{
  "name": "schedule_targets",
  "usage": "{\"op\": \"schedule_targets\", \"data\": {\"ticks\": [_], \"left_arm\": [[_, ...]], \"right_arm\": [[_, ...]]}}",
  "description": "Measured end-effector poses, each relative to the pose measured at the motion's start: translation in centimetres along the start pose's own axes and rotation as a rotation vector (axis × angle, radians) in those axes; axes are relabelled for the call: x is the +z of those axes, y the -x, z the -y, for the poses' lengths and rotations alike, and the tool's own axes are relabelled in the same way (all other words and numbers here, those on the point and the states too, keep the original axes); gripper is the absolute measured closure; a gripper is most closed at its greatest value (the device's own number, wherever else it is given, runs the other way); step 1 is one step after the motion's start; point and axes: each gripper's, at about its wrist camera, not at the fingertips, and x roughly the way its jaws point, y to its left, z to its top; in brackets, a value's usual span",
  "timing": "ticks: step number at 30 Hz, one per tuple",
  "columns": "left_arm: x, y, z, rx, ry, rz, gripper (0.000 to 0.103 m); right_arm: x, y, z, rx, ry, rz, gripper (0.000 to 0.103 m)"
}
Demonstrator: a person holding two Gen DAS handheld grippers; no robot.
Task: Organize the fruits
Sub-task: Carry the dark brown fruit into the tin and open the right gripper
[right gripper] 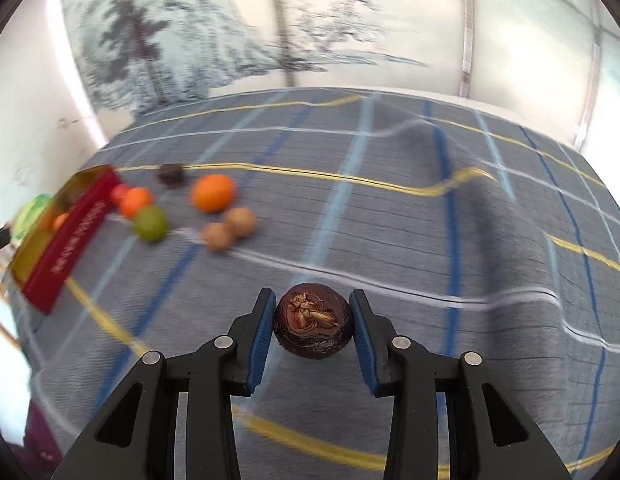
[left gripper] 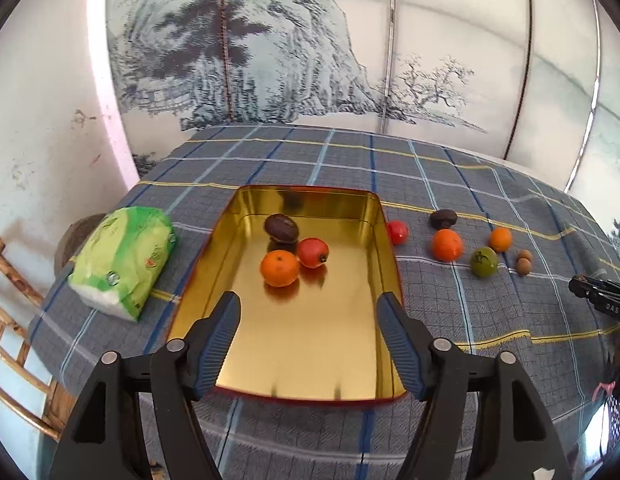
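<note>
A gold tin tray (left gripper: 350,200) with red walls lies on the plaid cloth. In it are a dark brown fruit (left gripper: 281,228), a red fruit (left gripper: 312,253) and an orange (left gripper: 279,268). My left gripper (left gripper: 310,312) is open and empty over the tray's near half. To the tray's right lie a small red fruit (left gripper: 398,232), a dark fruit (left gripper: 443,218), two oranges (left gripper: 447,245) (left gripper: 500,239), a green fruit (left gripper: 484,262) and two brown nuts (left gripper: 523,261). My right gripper (right gripper: 313,312) is shut on a dark purple-brown fruit (right gripper: 313,326) above the cloth; the view is blurred.
A green tissue pack (left gripper: 123,262) lies left of the tray. A bamboo chair (left gripper: 13,320) stands past the table's left edge. A painted screen (left gripper: 310,40) backs the table. The right gripper's tip (left gripper: 598,294) shows at the right edge of the left wrist view.
</note>
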Motion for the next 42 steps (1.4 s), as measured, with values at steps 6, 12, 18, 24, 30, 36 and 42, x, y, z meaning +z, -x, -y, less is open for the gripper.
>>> {"op": "schedule_targets", "data": {"ticks": [6,12,18,24,30,36,42], "left_arm": [[-0.8,1.0,-2.3,0.028,0.082,-0.012,0.032],[-1.8,1.5,-4.4,0.044,0.134,-0.031,0.033],[-2.5,2.6,-4.6,0.079,0.085,-0.018,0.029],[-2.6,3.8,-4.9,0.102,0.064,0.021,0.019],[-2.9,4.1,-5.1,0.151,0.032,0.023,0.018],[-3.4,3.8,-5.6,0.171,0.023,0.008,0.018],[-3.9,3.2,-5.9,0.178,0.02,-0.008,0.018]], "right_arm": [[2.0,1.3,-7.5,0.131,0.146,0.033,0.064],[4.4,0.9,-15.6,0.264,0.27,0.041,0.064],[6.0,-1.0,-22.5,0.385,0.34,0.001,0.064],[6.5,-4.3,-29.1,0.477,0.405,-0.092,0.064],[6.3,-7.4,-34.1,0.495,0.474,-0.177,0.064],[6.5,-9.8,-37.3,0.471,0.527,-0.232,0.064],[7.2,-11.2,-38.8,0.45,0.536,-0.259,0.064]]}}
